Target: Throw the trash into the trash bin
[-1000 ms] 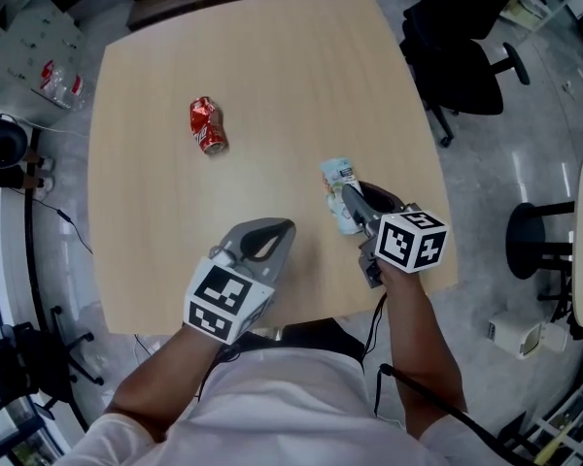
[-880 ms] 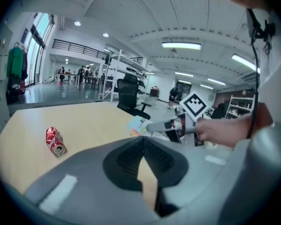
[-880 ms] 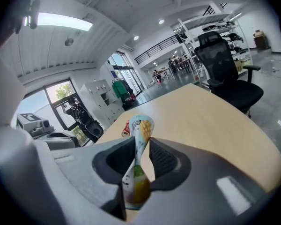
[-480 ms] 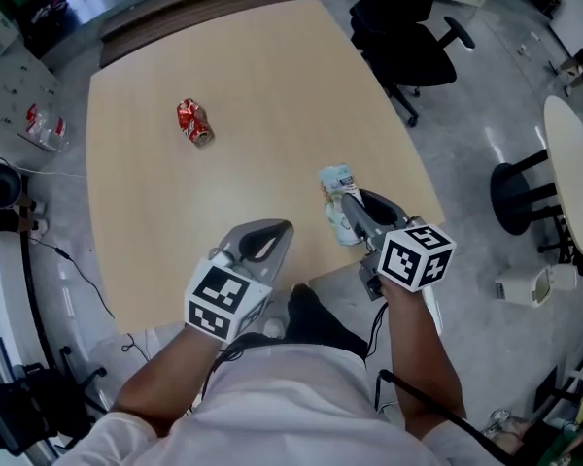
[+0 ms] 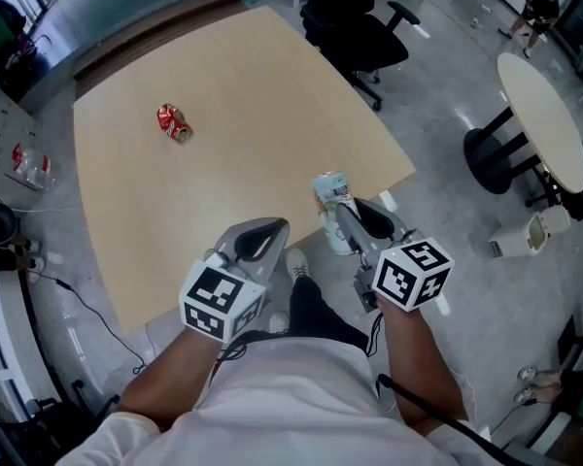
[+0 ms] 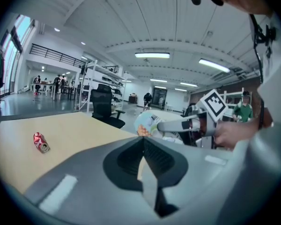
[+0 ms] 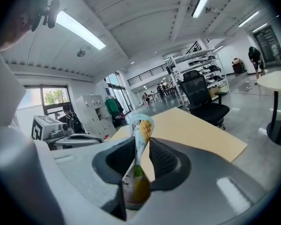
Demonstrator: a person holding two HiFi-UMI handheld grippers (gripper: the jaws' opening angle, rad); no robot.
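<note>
One flattened snack packet (image 7: 140, 128) is clamped between the fingers of the right gripper (image 5: 348, 219). Its printed top stands out past the fingertips, and it is held at the near edge of the counter (image 5: 253, 115). The fingers of the left gripper (image 5: 268, 233) are pressed together with nothing between them, also at the counter's near edge. One crushed red can (image 5: 173, 122) is seen lying on the counter's far left part, well apart from both grippers.

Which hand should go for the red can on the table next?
Left. The left gripper is empty, jaws together, and nearer the red can; the right gripper is clamped on a crushed cup.
</note>
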